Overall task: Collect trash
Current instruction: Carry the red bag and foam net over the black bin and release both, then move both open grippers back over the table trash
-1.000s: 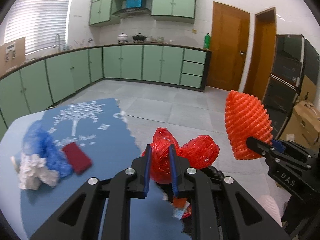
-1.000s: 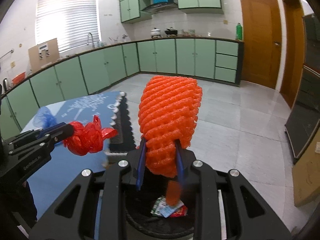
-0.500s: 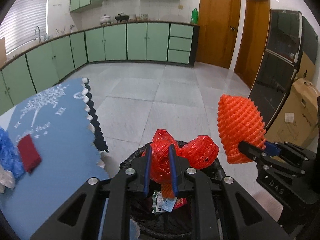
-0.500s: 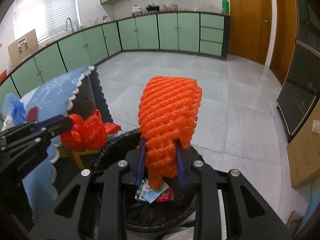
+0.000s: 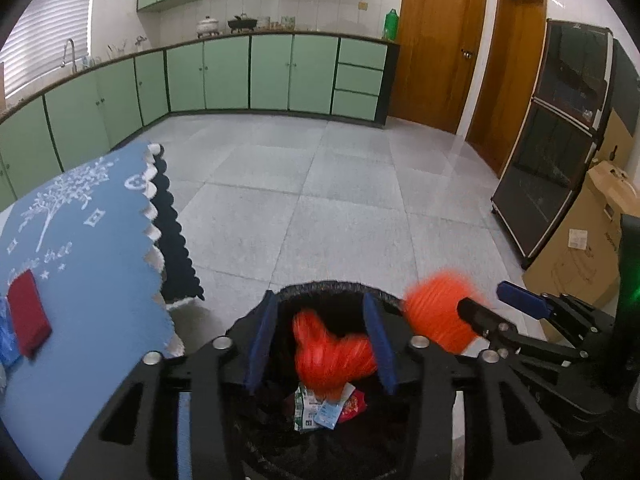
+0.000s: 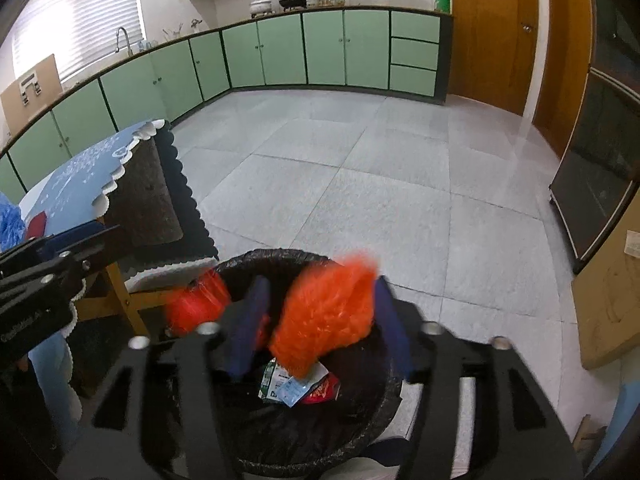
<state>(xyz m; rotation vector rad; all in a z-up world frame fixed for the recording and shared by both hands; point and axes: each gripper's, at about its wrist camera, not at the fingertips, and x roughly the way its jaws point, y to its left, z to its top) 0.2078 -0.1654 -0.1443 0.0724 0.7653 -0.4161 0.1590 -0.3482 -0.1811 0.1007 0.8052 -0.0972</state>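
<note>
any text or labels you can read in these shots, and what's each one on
"the tree" (partly readable white script) on the blue tablecloth, under a white tree print.
Print on the wrappers in the trash bin: too small and blurred to read.
White lettering on the side of the left hand-held gripper: blurred, unreadable.
White sticker on the cardboard box: too small to read.

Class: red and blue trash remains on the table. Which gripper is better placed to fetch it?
Left: the left gripper is beside the table; the right gripper is farther off.
</note>
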